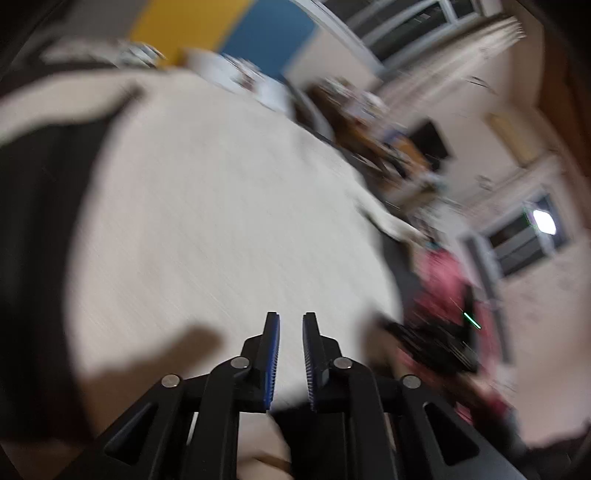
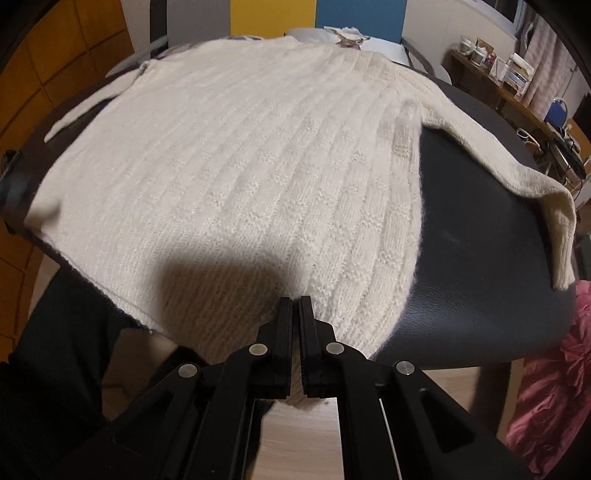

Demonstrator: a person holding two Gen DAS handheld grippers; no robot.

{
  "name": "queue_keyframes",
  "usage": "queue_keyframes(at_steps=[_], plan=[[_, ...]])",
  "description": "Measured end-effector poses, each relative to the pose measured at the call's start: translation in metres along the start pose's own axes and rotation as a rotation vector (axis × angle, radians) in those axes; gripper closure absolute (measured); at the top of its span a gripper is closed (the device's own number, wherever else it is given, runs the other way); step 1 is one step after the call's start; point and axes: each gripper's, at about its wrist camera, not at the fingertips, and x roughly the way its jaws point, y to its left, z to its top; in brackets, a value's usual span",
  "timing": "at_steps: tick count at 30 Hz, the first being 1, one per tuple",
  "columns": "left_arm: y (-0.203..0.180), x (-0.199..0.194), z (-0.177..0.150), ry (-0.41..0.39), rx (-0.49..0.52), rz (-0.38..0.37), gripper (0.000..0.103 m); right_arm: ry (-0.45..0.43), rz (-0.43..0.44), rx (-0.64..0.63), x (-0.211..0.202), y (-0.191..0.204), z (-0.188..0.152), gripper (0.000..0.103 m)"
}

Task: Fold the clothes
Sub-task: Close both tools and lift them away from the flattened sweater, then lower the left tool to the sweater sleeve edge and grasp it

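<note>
A cream knitted sweater (image 2: 240, 166) lies spread flat on a dark table (image 2: 480, 221). One sleeve (image 2: 535, 184) runs to the right and hangs over the table's edge. My right gripper (image 2: 294, 301) is shut on the sweater's near hem at the table's front edge. The left wrist view is blurred by motion. In it the sweater (image 1: 221, 203) fills the middle, and my left gripper (image 1: 291, 317) is open and empty just above the sweater's near part.
A pink cloth (image 2: 554, 369) lies low at the right, also in the left wrist view (image 1: 443, 288). A cluttered wooden desk (image 2: 517, 81) stands at the back right. Yellow and blue panels (image 2: 314, 18) stand behind the table. The floor is light wood.
</note>
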Motion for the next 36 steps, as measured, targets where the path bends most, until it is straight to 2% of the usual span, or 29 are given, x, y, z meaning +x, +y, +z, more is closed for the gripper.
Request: queue_keyframes(at_steps=[1,5,7,11,14,15,17,20,23,25,28,31,34,36], plan=[[0.004,0.005,0.007,-0.015,0.008,0.043,0.088,0.011,-0.009,-0.016,0.0,0.001,0.0,0.099],[0.019,0.033,0.01,0.062,0.013,0.204,0.088,0.057,0.003,-0.016,0.001,-0.004,0.009,0.099],[0.022,0.03,-0.001,0.05,0.03,0.193,0.088,0.031,0.02,0.01,-0.008,-0.008,0.019,0.099],[0.039,0.014,-0.021,0.041,-0.048,0.149,0.089,-0.083,0.139,0.06,-0.021,-0.005,0.058,0.099],[0.046,-0.001,-0.028,0.04,-0.109,0.109,0.091,-0.123,0.196,0.062,-0.006,0.011,0.092,0.099],[0.046,-0.009,-0.025,0.026,-0.119,0.095,0.09,-0.122,0.208,0.059,0.003,0.018,0.102,0.099],[0.058,-0.03,-0.012,-0.038,-0.141,0.112,0.089,-0.1,0.231,0.055,0.019,0.031,0.117,0.099],[0.114,-0.081,0.014,-0.162,-0.318,0.095,0.085,-0.106,0.301,-0.018,0.024,0.059,0.138,0.099],[0.199,-0.145,0.027,-0.323,-0.58,0.199,0.081,-0.137,0.377,-0.085,0.021,0.089,0.161,0.099],[0.255,-0.189,0.03,-0.42,-0.7,0.253,0.077,-0.142,0.388,-0.109,0.025,0.105,0.174,0.099],[0.328,-0.232,0.033,-0.459,-0.836,0.293,0.07,-0.132,0.389,-0.132,0.037,0.123,0.188,0.099],[0.378,-0.248,0.033,-0.463,-0.935,0.296,0.067,-0.112,0.382,-0.136,0.05,0.137,0.196,0.099],[0.404,-0.242,0.04,-0.445,-0.975,0.238,0.064,-0.106,0.373,-0.139,0.056,0.147,0.204,0.099],[0.408,-0.229,0.051,-0.411,-0.949,0.222,0.063,-0.103,0.366,-0.141,0.06,0.153,0.21,0.099]])
